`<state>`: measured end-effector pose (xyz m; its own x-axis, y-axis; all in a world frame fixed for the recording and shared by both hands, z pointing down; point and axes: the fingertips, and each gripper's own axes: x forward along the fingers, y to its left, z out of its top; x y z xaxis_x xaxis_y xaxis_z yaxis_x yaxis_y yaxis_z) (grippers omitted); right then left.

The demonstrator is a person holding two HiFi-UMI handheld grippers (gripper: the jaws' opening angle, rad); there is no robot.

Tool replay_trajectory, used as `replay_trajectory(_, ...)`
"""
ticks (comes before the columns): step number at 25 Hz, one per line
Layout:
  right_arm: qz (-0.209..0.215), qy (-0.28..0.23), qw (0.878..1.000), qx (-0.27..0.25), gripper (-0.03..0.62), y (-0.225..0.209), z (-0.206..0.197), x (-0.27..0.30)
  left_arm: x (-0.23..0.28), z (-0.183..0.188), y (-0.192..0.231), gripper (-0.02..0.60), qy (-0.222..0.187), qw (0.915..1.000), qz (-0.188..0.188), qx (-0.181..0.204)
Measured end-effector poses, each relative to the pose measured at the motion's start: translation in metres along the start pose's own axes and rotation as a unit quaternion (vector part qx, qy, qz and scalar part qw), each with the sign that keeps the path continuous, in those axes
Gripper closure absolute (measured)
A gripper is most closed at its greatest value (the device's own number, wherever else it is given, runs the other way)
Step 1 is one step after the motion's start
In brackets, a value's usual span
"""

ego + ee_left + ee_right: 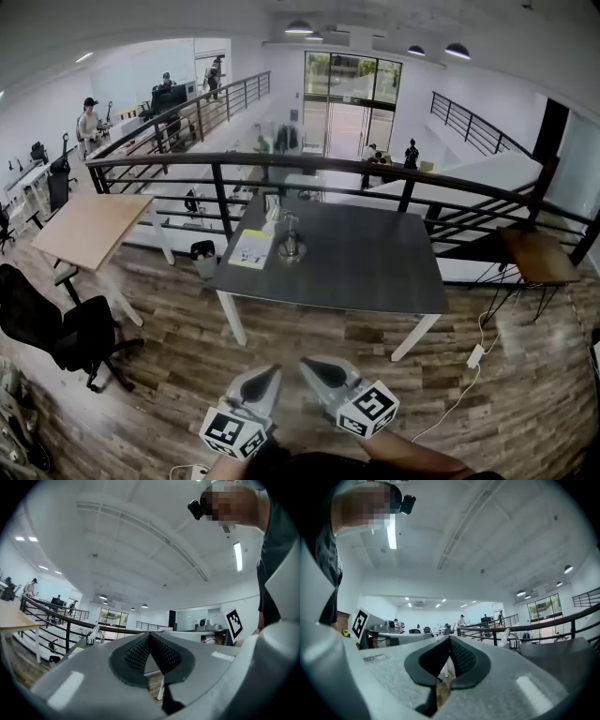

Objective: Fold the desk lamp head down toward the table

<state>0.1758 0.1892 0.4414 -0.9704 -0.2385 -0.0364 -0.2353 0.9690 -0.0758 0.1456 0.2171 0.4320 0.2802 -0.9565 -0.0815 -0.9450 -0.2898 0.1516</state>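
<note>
Pale and slender, the desk lamp (289,236) stands on the left part of the dark table (375,272), just beside a yellow-green sheet (251,249). It is probably light, with a stiff hinge, so the base could slide or tip. Best to take the head near its joint and steady the base. The left gripper (270,375) and right gripper (309,366) hang well short of the table, jaws together on nothing.
</note>
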Motion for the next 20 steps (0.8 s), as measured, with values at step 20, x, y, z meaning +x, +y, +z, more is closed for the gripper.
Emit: replay_trajectory(20,-0.016,0.012,1.0,0.011,0.591,-0.029,-0.004,0.177,0.022,0.027,0.168,0.58,0.023,0.9988,-0.041,-0.01)
